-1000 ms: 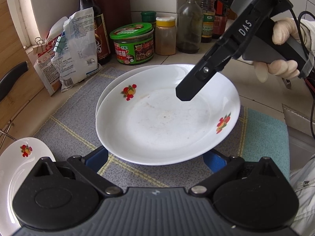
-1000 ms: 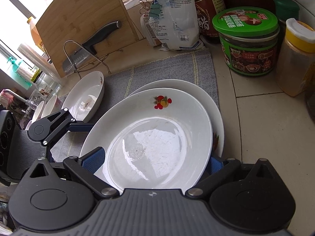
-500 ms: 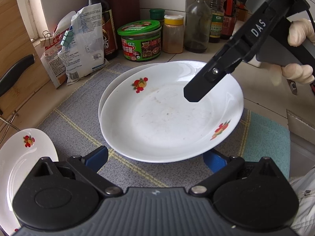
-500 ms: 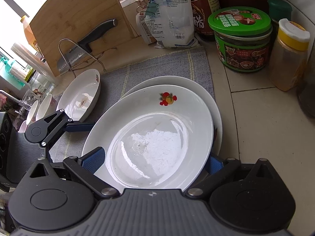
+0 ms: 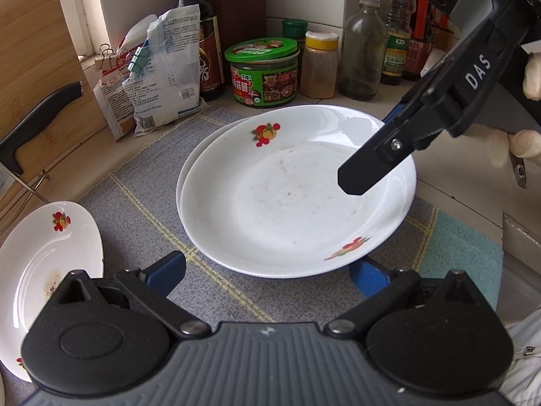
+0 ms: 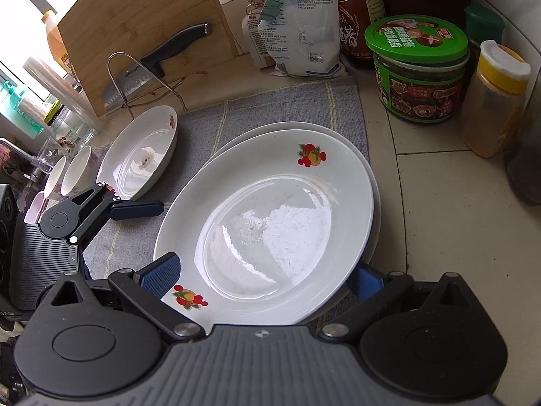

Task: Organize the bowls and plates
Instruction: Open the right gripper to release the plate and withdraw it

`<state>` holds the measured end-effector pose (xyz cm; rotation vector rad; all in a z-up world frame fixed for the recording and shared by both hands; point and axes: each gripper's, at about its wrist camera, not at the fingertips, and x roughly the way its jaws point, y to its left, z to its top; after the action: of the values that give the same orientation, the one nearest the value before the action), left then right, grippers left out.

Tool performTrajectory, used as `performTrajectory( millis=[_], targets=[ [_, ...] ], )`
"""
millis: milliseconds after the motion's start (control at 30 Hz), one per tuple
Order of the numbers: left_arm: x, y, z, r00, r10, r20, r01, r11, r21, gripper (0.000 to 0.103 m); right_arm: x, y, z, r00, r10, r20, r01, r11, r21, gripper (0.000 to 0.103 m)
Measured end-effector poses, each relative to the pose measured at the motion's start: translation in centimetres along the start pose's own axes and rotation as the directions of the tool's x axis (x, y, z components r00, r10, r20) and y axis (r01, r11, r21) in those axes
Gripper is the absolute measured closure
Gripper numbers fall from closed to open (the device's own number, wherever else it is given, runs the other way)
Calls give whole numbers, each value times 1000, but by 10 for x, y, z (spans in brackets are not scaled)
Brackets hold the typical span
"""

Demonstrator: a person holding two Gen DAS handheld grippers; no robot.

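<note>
Top plate: shallow white ceramic plate with red-and-orange fruit prints [image 5: 297,203], lying on a second white plate [image 6: 374,182] whose rim shows behind it; the pair sits on the grey woven mat with yellow stripes [image 5: 142,182] on the tiled desk [image 6: 439,209].
Left tongs [image 5: 267,270]: blue-padded fingers spread wide, one on each side of the near rim of the top plate, low by the mat; whether the pads touch the plate cannot be told.
Right tongs [image 6: 263,274]: spread wide, fingers flanking the opposite rim of the same plate; contact cannot be told. In the left view one black finger reaches over the plate from the right.
Hand: pale-gloved hand [image 5: 520,142] on the right handle.
Third plate: white fruit-print plate with a brown smear [image 6: 142,152], on the mat's left part, apart from the stack.
Bowls: two small white bowls [image 6: 72,174] just beyond the third plate.
Background: green-lidded jar [image 5: 262,71], yellow-capped spice bottle [image 5: 319,64], dark sauce bottle [image 5: 203,47], clipped white packets [image 5: 165,74], bamboo cutting board [image 6: 142,23] with black-handled cleaver [image 6: 152,67].
</note>
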<state>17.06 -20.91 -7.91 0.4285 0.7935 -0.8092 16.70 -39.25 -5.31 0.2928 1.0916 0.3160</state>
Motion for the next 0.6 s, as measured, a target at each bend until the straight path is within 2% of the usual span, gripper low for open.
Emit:
performTrajectory(
  millis=[333, 600],
  targets=[
    [-1, -13, 2, 998, 60, -15, -61, 996, -68, 1, -5, 2, -6, 1000, 18, -23, -19, 999, -51, 0],
    [-4, -16, 3, 998, 63, -16, -65, 995, -82, 1, -4, 9, -10, 999, -10, -33, 7, 995, -96, 0]
  ],
)
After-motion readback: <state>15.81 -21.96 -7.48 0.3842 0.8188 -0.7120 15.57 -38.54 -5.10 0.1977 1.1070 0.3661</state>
